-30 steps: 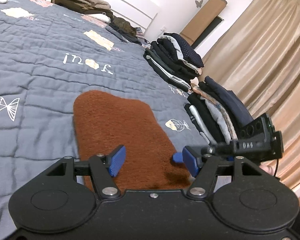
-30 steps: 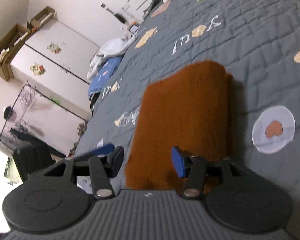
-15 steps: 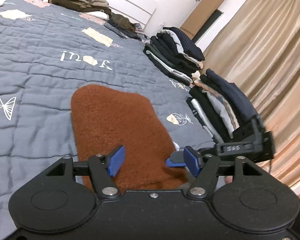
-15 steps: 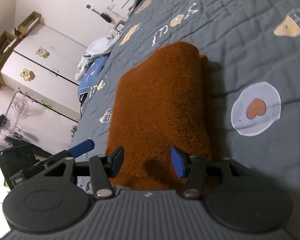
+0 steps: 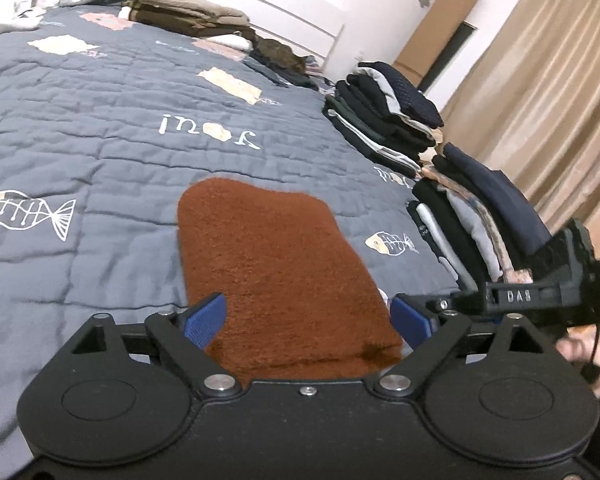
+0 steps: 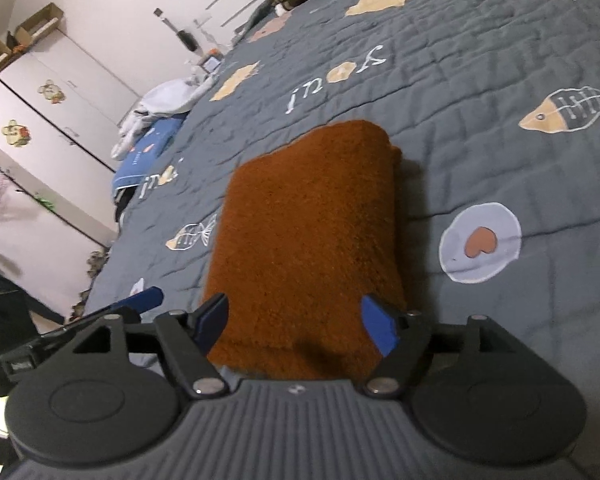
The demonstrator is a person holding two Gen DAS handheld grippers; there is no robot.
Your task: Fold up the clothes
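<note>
My brown fuzzy cloth (image 5: 276, 264) lies flat on the bed (image 5: 100, 152), folded into a thick, tidy block with layers showing at its near edge. It sits right in front of both my grippers and runs away from them.

My left gripper (image 5: 308, 320) has its two blue fingers spread wide, one on each side of the near end of the cloth. It squeezes nothing. My right gripper (image 6: 296, 320) is spread wide the same way over the same end, and it holds nothing too. In the left view I can see it just to the right of my left gripper.

I think my grippers sit side by side here so they can work on the cloth together. The cloth may be done, or it may need one more fold. I cannot tell which.

Off to the right of my left gripper are piles of folded dark clothes (image 5: 384, 120). A folded cloth may go there.
</note>
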